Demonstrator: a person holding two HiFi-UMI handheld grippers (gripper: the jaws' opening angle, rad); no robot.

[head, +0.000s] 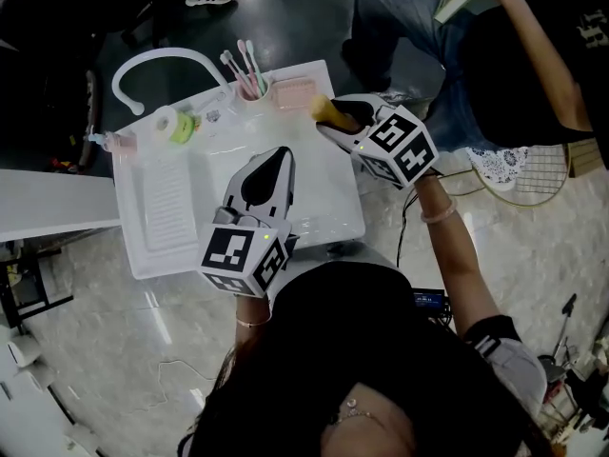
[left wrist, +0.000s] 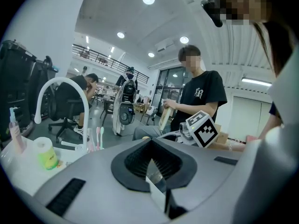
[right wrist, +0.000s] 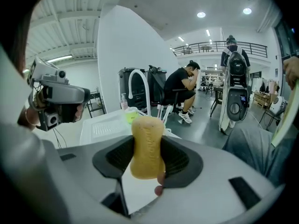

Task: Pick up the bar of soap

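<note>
A yellow bar of soap (right wrist: 146, 146) stands upright between the jaws of my right gripper (right wrist: 148, 160), which is shut on it. In the head view the soap (head: 328, 110) pokes out of that gripper (head: 344, 118) above the white sink unit's (head: 324, 198) back right corner, next to the pink soap dish (head: 294, 93). My left gripper (head: 267, 177) hovers over the basin's middle. Its jaws (left wrist: 152, 164) stand slightly apart with nothing between them.
A pink cup with toothbrushes (head: 249, 74), a white arched faucet (head: 162, 63), a yellow-green tape roll (head: 175, 126) and a small pump bottle (head: 112, 142) line the sink's back edge. A ribbed drainboard (head: 169, 203) lies at left. A seated person (head: 514, 55) is close at right.
</note>
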